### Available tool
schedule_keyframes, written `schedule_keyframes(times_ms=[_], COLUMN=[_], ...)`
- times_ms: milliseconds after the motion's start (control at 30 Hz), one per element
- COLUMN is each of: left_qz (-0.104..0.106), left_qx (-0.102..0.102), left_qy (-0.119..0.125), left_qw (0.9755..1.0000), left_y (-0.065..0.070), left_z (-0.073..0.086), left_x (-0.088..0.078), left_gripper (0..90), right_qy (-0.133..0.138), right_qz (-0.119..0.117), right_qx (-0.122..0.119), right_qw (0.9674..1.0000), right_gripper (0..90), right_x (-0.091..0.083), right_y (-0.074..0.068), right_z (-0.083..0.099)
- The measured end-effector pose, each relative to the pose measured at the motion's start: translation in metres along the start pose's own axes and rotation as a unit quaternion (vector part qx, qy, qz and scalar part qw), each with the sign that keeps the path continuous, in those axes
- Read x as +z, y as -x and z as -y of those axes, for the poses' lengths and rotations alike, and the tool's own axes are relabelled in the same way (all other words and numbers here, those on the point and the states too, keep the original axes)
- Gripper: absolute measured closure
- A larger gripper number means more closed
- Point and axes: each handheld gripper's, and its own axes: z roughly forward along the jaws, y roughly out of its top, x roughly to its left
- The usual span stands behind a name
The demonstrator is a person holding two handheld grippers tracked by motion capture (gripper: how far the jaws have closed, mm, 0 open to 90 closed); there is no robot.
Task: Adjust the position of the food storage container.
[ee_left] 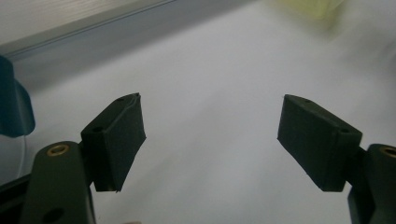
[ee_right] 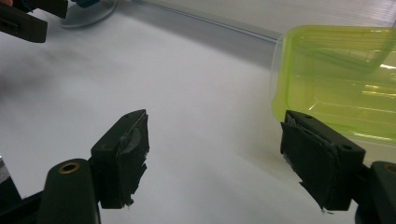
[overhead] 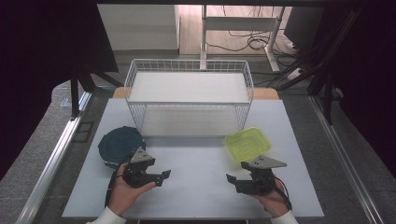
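A round dark blue container (overhead: 120,143) sits on the white table (overhead: 196,200) at the left. At the right lies a yellow-green rectangular container (overhead: 247,143). My left gripper (overhead: 162,177) is held low just in front of the blue container, jaws pointing right, open and empty. My right gripper (overhead: 232,182) is below the green container, jaws pointing left, also open and empty. In the left gripper view the gripper (ee_left: 211,107) spans bare table, the blue container (ee_left: 14,107) at the left edge. In the right gripper view the gripper (ee_right: 212,116) is beside the green container (ee_right: 336,74).
A white wire basket shelf (overhead: 189,65) stands at the back centre of the table, open toward me. A metal rail (overhead: 56,154) runs along the table's left side. Table legs and cables lie on the floor beyond. The left gripper (ee_right: 28,18) appears far off in the right gripper view.
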Motion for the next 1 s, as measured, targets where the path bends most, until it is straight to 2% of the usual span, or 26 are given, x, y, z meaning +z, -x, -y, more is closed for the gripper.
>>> schedule_keyframes(times_ms=[367, 700, 833, 900, 967, 1000], left_qz=[-0.001, 0.017, 0.016, 0.016, 0.013, 0.010], left_qx=[-0.004, 0.013, 0.023, 0.019, 0.024, 0.034], left_qy=[0.003, 0.000, 0.008, 0.013, 0.015, 0.015], left_qw=[1.0000, 0.9998, 0.9996, 0.9996, 0.9995, 0.9993], left_y=[0.000, 0.004, 0.002, 0.002, 0.001, 0.000], left_z=[0.006, 0.002, -0.007, -0.010, -0.016, -0.022], left_x=[-0.008, -0.004, -0.011, -0.013, -0.019, -0.024], left_gripper=[22.4, 23.3, 23.4, 23.7, 23.9, 24.1], right_qy=[-0.008, -0.008, -0.003, 0.001, 0.004, 0.005], right_qz=[-0.002, 0.006, 0.009, 0.010, 0.005, 0.003], right_qx=[-0.014, -0.004, 0.001, 0.000, 0.004, 0.007], right_qw=[0.9999, 0.9999, 1.0000, 0.9999, 1.0000, 1.0000], right_gripper=[23.3, 23.0, 23.0, 23.0, 23.1, 23.1], right_x=[0.006, 0.001, -0.003, -0.007, -0.010, -0.011], right_y=[-0.005, -0.003, 0.001, 0.002, 0.003, 0.003], right_z=[-0.003, -0.003, -0.004, -0.005, -0.003, -0.002])
